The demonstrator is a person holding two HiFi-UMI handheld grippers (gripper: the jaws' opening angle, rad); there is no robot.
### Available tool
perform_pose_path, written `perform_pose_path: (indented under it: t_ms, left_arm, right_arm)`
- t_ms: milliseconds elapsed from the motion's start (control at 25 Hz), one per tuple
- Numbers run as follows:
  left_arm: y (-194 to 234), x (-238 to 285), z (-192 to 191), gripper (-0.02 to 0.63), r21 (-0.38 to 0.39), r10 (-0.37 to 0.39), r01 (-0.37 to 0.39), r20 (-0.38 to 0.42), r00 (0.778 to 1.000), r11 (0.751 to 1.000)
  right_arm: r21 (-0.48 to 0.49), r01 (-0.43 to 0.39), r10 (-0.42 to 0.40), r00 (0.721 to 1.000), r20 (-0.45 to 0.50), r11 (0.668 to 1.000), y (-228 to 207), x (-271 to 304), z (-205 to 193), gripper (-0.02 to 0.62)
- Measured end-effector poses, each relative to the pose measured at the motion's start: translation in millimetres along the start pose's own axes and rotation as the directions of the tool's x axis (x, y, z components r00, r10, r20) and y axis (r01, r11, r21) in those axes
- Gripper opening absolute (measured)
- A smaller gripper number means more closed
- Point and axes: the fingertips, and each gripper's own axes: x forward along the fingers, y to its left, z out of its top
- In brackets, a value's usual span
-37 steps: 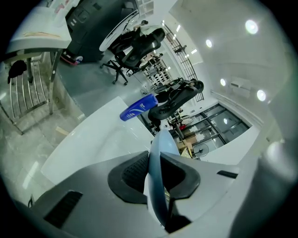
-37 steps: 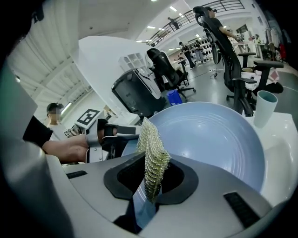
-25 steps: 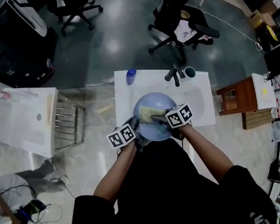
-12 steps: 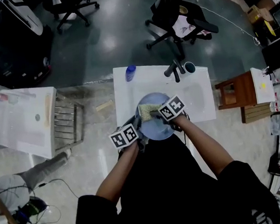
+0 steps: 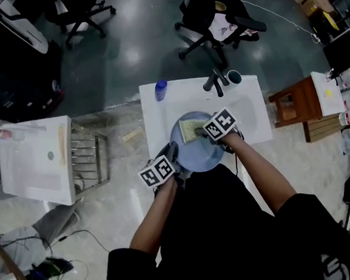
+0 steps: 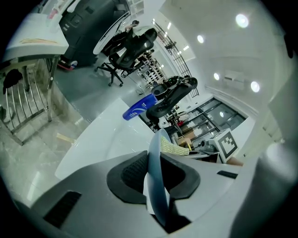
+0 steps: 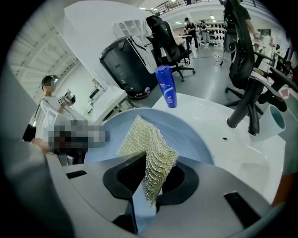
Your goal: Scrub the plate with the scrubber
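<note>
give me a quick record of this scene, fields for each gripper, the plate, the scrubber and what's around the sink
left gripper: shut on the near rim of the plate; jaws have just been opening slightly, rim between them
right gripper: shut on the scrubber
plate: blue, over the white sink
scrubber: yellowish mesh, against the plate's face
nearby: blue bottle, dark faucet, cup at the sink's back edge

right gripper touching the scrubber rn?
Touching. The right gripper view shows the right gripper with its jaws closed on the yellow mesh scrubber, pinching it between them.
</note>
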Motion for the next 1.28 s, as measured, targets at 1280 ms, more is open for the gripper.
perform_pose_path:
  t_ms: [1280]
  left_arm:
    - [5.4, 28.7, 11.2, 0.046, 0.034, -0.023, 0.025, -0.056, 0.998, 0.999]
  right_arm:
    - [0.151, -0.32, 0.287, 0.935, 0.206, 0.935, 53.0, -32.5, -19.0, 0.063]
